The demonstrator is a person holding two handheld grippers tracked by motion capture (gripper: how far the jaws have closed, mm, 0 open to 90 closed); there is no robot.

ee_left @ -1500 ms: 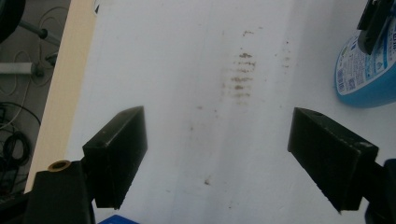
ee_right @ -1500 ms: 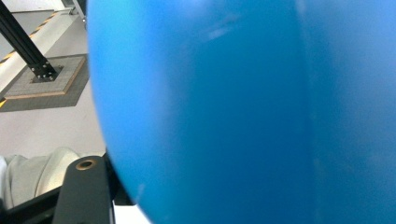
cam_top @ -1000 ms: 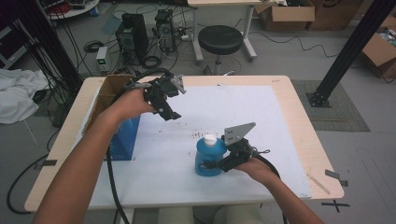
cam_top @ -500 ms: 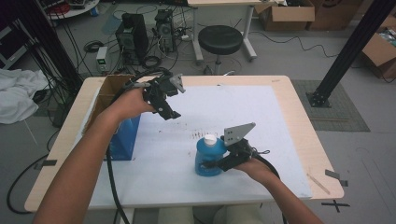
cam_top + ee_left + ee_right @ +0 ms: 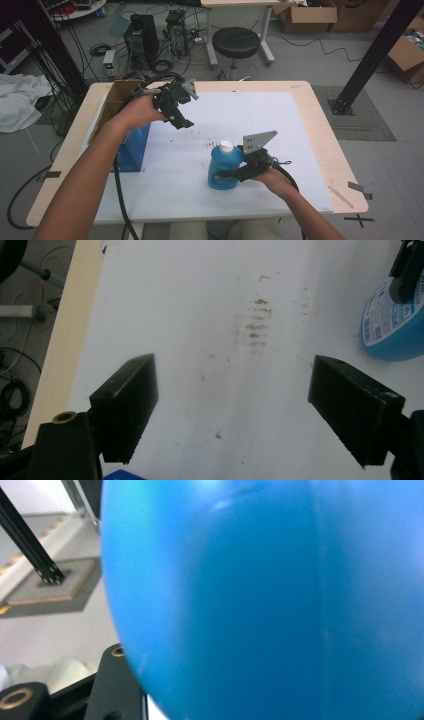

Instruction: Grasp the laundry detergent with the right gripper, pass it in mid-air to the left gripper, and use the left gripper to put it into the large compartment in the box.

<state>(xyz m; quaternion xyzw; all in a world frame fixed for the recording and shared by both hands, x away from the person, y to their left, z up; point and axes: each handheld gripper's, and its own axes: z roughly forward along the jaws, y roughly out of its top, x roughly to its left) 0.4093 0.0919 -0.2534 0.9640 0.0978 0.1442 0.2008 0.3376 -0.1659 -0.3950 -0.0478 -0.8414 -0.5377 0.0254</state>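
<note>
Your right gripper [image 5: 231,175] has the blue bottle [image 5: 223,166] w/ white cap [image 5: 227,146] between its jaws; they've just been closing and now press its sides, one jaw dark across the bottle's lower body in the high view. Bottle stands upright on the white sheet [image 5: 300,150] covering the table [image 5: 320,107], toward your near-right part of it, well apart from the box. In the right gripper view the bottle [image 5: 280,600] is blurred and right up against the lens, so the pad contact itself can't be read there; a bit of black jaw base w/ brass screws sits at bottom left. Grey plate [image 5: 258,140] on top of that gripper stands just right of the cap. Your left gripper [image 5: 181,121] hangs above the sheet at the far-left side, jaws wide apart w/ nothing between them; the left gripper view looks down past both black pads [image 5: 127,405] onto bare sheet [image 5: 190,315] w/ brownish smudges [image 5: 257,322], and the bottle [image 5: 392,330] w/ its label shows at the upper right edge, clear of those jaws. Left forearm passes over an open cardboard box [image 5: 117,97] w/ blue side [image 5: 134,152] at the table's left edge. Cables trail from both grippers toward you.
</note>
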